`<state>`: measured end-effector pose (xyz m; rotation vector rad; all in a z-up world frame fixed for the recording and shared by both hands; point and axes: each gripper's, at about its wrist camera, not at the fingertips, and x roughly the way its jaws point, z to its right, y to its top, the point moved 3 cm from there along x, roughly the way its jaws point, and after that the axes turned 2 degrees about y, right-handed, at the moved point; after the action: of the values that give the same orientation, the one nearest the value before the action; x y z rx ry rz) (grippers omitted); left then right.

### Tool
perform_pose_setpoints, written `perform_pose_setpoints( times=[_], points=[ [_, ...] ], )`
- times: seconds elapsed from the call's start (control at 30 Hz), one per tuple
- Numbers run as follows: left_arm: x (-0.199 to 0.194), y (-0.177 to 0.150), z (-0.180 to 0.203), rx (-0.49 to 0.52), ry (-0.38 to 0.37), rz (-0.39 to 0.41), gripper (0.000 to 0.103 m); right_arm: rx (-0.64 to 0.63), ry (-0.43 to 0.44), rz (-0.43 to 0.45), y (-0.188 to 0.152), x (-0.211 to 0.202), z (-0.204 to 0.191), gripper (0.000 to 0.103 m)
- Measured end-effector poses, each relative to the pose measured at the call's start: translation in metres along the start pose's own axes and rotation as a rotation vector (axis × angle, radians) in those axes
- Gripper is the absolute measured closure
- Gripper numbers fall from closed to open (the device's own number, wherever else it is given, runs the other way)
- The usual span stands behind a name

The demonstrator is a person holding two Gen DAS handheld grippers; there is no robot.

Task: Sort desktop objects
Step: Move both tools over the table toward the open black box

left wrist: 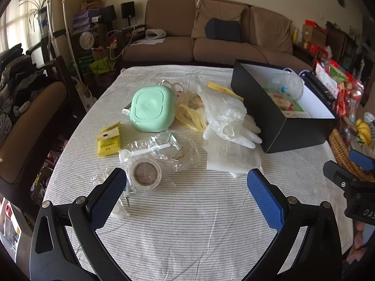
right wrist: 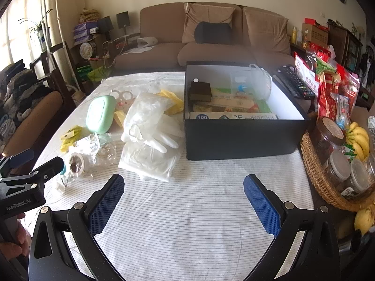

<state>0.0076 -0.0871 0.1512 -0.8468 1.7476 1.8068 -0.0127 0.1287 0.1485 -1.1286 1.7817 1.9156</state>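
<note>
Left tool point(left wrist: 186, 185): blue-padded fingers spread wide, nothing between them, hovering low over the white striped table point(left wrist: 187, 222).

Just ahead of its left finger lies the round clear plastic jar with a brownish lid point(left wrist: 145, 174), on crinkled clear wrap, with a white plastic spoon point(left wrist: 145, 152) beyond it. The spoon's long axis runs left-right, bowl to the left.

Further on: a yellow paper packet point(left wrist: 109, 142), then a mint-green rounded-square plastic container point(left wrist: 152, 109).

Centre-right, pale translucent disposable gloves point(right wrist: 153, 130) rest on a flat plastic bag, fingers pointing right toward the black open cardboard box point(right wrist: 243, 138).

Right tool point(right wrist: 184, 188): fingers equally apart, empty, over bare cloth, box just ahead.

Judgement: the left tool is nearer the jar, the right tool nearer the gloves and box.
</note>
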Motion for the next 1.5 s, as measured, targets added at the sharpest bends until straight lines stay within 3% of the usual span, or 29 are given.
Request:
perform_pose_setpoints(
  times=[0.37, 0.7, 1.07, 1.5],
  points=[
    [-0.038, 0.03, -0.008, 0.02, 0.028, 0.015, 0.0, 0.0, -0.001, 0.024, 0.031, -0.031, 0.001, 0.0],
    [-0.041, 0.063, 0.041, 0.057, -0.003, 0.023, 0.0, -0.009, -0.026, 0.043, 0.079, -0.045, 0.039, 0.0],
    [-0.006, 0.097, 0.127, 0.089, -0.064, -0.004, 0.0, 0.005, -0.063, 0.028, 0.103, -0.028, 0.11, 0.0],
    [0.072, 0.126, 0.184, 0.109, -0.068, -0.046, 0.0, -0.013, -0.048, -0.008, 0.134, 0.037, 0.163, 0.0]
  ],
)
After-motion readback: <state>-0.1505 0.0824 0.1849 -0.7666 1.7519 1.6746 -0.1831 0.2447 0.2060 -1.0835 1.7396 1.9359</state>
